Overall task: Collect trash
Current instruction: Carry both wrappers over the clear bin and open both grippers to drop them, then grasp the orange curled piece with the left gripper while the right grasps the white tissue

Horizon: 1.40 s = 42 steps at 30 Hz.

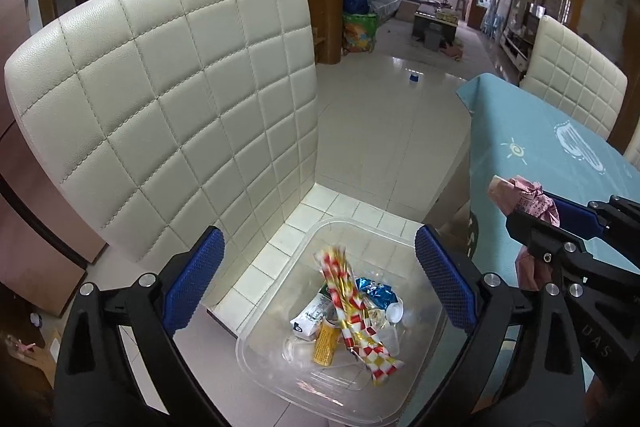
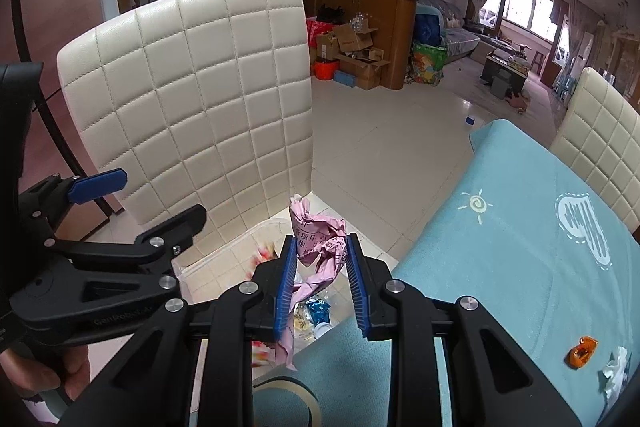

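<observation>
The left gripper (image 1: pixel 320 279) stands wide open with nothing between its blue pads (image 1: pixel 196 277). It hangs directly above the clear plastic bin (image 1: pixel 256 359), which sits on the seat of the cream quilted chair (image 1: pixel 160 99). Inside the bin lies the trash already gathered: a red, white and gold checkered wrapper (image 1: pixel 356 319) (its upper end is blurred), a yellow packet (image 1: pixel 325 345) just beside it, a white carton (image 1: pixel 310 317), a crumpled blue foil wrapper (image 1: pixel 378 293) and a small white cap (image 1: pixel 394 315).

The right gripper (image 2: pixel 322 267) is closed narrowly on a crumpled pink paper (image 2: pixel 320 243) printed with dark characters. The paper bulges out above the pads and trails down below them. This gripper sits over the bin's side nearest the table, and bin contents show through under the paper in the right wrist view.

On the light blue tablecloth (image 2: pixel 500 267), well apart from the bin on its right, lie an orange wrapper (image 2: pixel 582 351) and, just beside that, a crumpled white tissue (image 2: pixel 616 373). A hand (image 2: pixel 52 371) grips the left gripper's handle at the lower left of the right wrist view.
</observation>
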Each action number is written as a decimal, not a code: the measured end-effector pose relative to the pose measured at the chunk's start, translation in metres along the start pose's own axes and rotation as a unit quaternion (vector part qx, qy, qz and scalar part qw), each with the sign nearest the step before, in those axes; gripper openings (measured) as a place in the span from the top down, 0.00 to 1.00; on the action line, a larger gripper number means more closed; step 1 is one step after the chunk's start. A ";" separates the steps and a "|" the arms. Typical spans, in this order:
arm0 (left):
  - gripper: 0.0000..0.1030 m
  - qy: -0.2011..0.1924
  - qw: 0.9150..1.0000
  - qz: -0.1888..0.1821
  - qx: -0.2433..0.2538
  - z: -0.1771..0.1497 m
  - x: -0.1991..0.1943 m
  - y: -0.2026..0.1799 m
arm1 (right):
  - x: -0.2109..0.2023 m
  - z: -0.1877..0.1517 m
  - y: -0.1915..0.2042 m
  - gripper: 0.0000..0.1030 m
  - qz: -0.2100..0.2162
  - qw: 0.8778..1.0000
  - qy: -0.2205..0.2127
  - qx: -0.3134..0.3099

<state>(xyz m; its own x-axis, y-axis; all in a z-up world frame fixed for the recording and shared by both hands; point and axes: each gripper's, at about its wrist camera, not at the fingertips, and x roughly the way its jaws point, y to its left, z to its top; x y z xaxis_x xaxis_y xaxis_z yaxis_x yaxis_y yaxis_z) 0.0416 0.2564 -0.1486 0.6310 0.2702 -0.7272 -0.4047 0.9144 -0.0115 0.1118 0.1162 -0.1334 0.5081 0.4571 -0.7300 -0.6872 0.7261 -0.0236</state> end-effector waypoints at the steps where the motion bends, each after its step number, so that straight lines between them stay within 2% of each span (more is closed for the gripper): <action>1: 0.08 0.000 1.000 0.004 -0.002 0.000 0.001 0.003 | 0.002 0.000 0.000 0.75 0.000 1.000 0.002 0.000; 7: 0.08 -0.013 0.999 0.046 -0.019 -0.004 -0.002 0.019 | 0.013 0.001 0.005 0.73 0.012 1.000 0.015 0.002; 8: 0.08 -0.014 0.998 0.053 -0.025 -0.005 -0.003 0.023 | 0.015 0.002 0.004 0.67 0.022 1.000 0.020 0.008; 9: 0.08 -0.013 0.998 0.057 -0.030 -0.005 -0.004 0.026 | 0.016 0.001 0.003 0.54 0.033 0.999 0.027 0.016; 11: 0.08 -0.011 0.997 0.063 -0.038 -0.006 -0.005 0.032 | 0.015 0.001 0.002 0.37 0.035 0.999 0.030 0.024; 14: 0.08 -0.012 0.997 0.067 -0.044 -0.007 -0.011 0.035 | 0.008 -0.002 0.004 0.37 0.018 1.000 0.022 0.014; 19: 0.08 -0.018 0.997 0.061 -0.040 -0.006 -0.019 0.026 | -0.007 -0.006 -0.001 0.37 0.012 1.000 0.014 0.021; 29: 0.07 -0.037 0.999 0.029 0.000 -0.010 -0.054 -0.028 | -0.054 -0.034 -0.031 0.37 -0.027 0.998 -0.006 0.050; 36: 0.05 -0.045 0.997 -0.018 0.055 -0.017 -0.071 -0.103 | -0.097 -0.078 -0.086 0.37 -0.092 0.990 -0.013 0.104; 42: 0.04 -0.039 0.990 -0.075 0.112 -0.026 -0.076 -0.190 | -0.137 -0.125 -0.154 0.37 -0.158 0.973 -0.011 0.170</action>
<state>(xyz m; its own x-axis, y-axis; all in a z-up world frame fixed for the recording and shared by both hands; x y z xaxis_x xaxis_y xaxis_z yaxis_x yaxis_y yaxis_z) 0.0533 0.0540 -0.1090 0.7251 0.1404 -0.6741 -0.1507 0.9876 0.0436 0.0831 -0.1224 -0.1147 0.6803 0.1919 -0.7074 -0.2853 0.9583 -0.0144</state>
